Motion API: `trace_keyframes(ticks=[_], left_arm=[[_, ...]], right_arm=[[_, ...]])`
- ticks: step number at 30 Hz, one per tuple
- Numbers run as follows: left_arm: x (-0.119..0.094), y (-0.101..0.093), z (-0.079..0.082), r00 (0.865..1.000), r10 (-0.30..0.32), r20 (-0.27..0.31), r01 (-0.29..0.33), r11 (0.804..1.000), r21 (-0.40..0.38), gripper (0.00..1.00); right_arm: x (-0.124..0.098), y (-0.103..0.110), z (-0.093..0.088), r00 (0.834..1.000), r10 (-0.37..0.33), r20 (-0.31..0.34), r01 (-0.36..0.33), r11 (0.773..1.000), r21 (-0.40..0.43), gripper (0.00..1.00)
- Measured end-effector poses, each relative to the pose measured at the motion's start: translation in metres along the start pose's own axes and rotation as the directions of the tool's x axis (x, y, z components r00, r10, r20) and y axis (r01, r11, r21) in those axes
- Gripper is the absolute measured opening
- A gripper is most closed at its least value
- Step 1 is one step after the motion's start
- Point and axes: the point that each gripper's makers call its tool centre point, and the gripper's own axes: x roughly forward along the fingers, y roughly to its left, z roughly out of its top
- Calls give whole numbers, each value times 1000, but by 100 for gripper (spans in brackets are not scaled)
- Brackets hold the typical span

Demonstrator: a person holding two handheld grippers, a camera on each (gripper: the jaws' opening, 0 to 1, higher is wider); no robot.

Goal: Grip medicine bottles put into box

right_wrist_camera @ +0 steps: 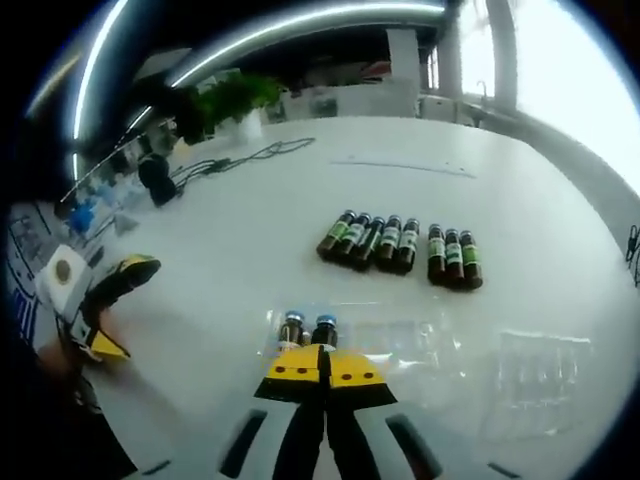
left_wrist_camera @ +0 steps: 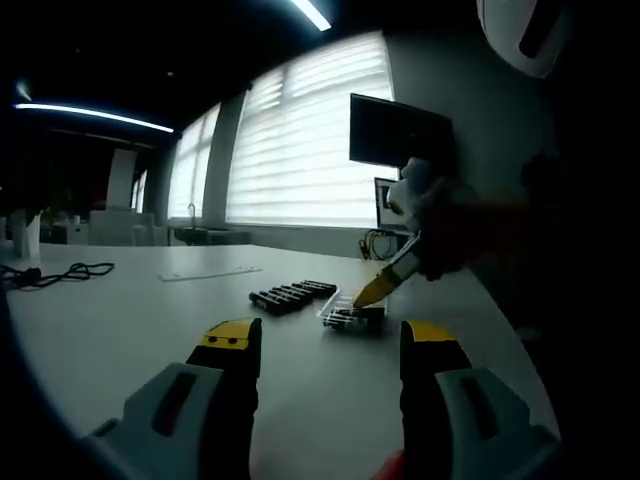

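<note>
While the right gripper [right_wrist_camera: 324,362] hangs with jaws pressed together just behind two bottles [right_wrist_camera: 307,329] standing in the clear box [right_wrist_camera: 400,345], eight more bottles [right_wrist_camera: 398,243] lie farther off. The left gripper [left_wrist_camera: 330,345] waits wide apart, well short of them.

No legible text found. Green labels on the medicine bottles [right_wrist_camera: 400,243], lying ahead of the right gripper [right_wrist_camera: 324,367], are too small to read.

Dark brown medicine bottles [right_wrist_camera: 400,243], green labels; clear box [right_wrist_camera: 400,345]; yellow-tipped black tongs [right_wrist_camera: 323,366]; white table [right_wrist_camera: 240,220].
</note>
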Motion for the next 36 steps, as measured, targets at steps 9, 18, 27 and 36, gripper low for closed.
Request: trace_keyframes(ticks=[9, 18, 27, 36], left_arm=[[1, -2, 1, 1000, -2, -3, 2, 1000, 0, 49], [1, -2, 1, 1000, -2, -5, 2, 1000, 2, 49], [1, -1, 0, 1000, -4, -4, 4, 1000, 4, 49], [1, -1, -1, 1000, -1, -7, 1, 1000, 11, 49]], right_arm=[[3, 0, -3, 1000, 6, -10, -6, 1000, 17, 0], [4, 0, 0, 1000, 2, -10, -2, 1000, 3, 0], [-15, -23, 31, 999, 28, 44, -16, 966, -257, 13], [-20, 7, 33, 967, 245, -70, -227, 701, -676, 40]])
